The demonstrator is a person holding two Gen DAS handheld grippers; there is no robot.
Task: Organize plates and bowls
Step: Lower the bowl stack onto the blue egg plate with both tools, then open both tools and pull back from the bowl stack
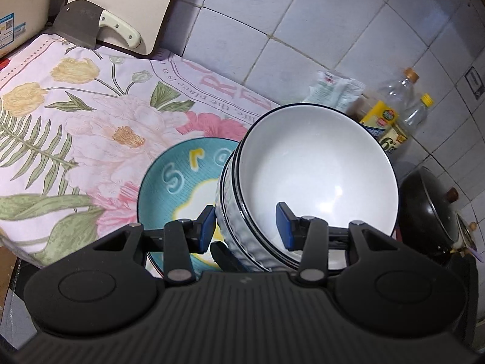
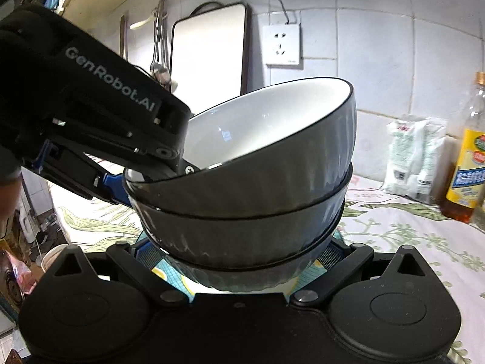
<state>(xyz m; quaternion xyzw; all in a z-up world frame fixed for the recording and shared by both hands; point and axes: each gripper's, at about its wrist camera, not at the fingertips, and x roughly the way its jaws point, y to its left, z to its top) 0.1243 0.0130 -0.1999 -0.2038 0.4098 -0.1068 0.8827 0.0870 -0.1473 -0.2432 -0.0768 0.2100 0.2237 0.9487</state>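
Pinching bowl stack, seemingly: left gripper

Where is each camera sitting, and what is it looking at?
Left wrist: sits on the left gripper, looking down past its blue pads at the stacked bowls, a teal plate, the floral cloth and a cleaver.
Right wrist: sits on the right gripper, low, looking level at the bowls, with the left gripper on their rim.
Shared: bowls, plate, cloth, oil bottle.
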